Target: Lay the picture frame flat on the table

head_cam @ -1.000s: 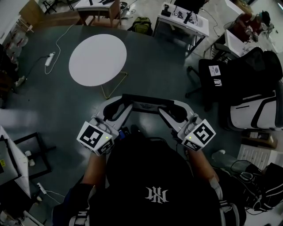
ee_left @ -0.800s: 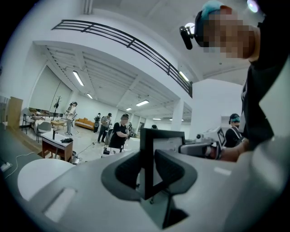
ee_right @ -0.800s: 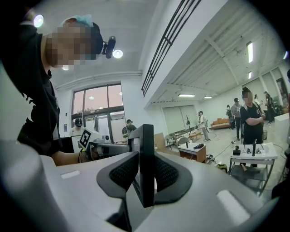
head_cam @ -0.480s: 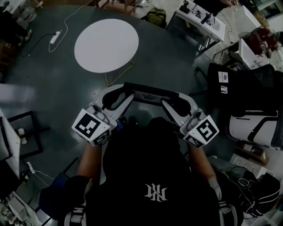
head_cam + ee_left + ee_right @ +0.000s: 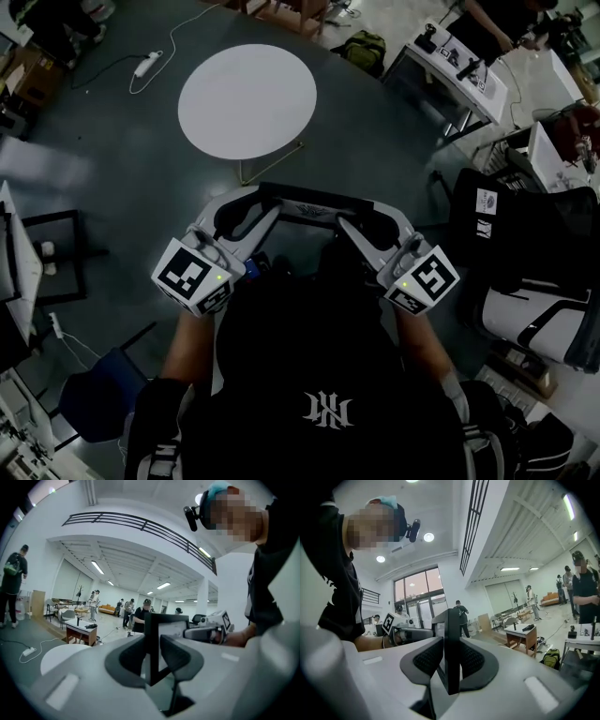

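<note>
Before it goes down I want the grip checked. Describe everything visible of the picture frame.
The picture frame is a dark rectangular frame with a thin black border around a pale face that carries a small ornament. It looks rigid, and its material cannot be told. It stands on edge in mid-air in front of the person's chest. The left gripper clamps one end and the right gripper the other, each with the frame's edge between its pads. Nothing else touches it. The round white table lies ahead, apart from it.

A person is wearing a black short-sleeved shirt with a white emblem and white-striped sleeves. The left tongs and right tongs are showing pale grey shells, each carrying a black-and-white marker cube.
</note>
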A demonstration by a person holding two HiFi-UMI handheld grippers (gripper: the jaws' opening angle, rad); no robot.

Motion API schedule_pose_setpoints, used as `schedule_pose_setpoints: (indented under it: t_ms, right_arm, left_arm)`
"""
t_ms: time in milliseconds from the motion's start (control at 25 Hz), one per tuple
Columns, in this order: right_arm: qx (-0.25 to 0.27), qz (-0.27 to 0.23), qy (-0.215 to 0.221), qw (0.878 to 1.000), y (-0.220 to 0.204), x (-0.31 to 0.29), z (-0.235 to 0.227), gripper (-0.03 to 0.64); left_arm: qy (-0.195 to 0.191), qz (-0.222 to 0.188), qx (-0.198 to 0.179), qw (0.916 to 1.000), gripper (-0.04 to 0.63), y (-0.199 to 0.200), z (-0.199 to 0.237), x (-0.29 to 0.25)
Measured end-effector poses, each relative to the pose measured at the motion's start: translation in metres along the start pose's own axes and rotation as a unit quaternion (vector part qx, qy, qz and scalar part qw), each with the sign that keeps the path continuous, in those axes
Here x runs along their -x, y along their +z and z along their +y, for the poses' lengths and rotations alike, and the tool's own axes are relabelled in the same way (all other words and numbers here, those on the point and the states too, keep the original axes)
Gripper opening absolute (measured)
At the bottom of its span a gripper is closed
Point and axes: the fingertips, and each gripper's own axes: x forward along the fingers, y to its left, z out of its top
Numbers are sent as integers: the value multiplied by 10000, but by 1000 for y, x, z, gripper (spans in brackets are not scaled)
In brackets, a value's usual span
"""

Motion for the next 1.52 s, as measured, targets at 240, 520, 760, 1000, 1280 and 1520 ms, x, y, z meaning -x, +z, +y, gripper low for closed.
schedule_pose_setpoints:
  t_ms: [240,520,760,1000,1280,1520]
  right_arm:
    - [45,59,450,9990,12,-2,-60,91]
    - [-58,14,799,9968,37,19,-151,95]
    - [-171,16,1153,9932,47,43,-228,95]
    - [-197,-61,1518,9882,58,60,-268,91]
    - [-170,-48,1701,9853,55,55,-274,98]
    - [-205,-79,1718,9849,57,51,-276,101]
  left_arm:
    - [471,-18,82,9989,98,7,12,-51]
    - [889,65,-10,9960,98,31,9,-138]
    - [1247,205,20,9920,98,41,1,-216]
    - [1602,257,-63,9867,98,52,-7,-258]
    - [1796,237,-62,9834,98,49,-11,-257]
    - [1825,206,-9,9830,98,51,-9,-257]
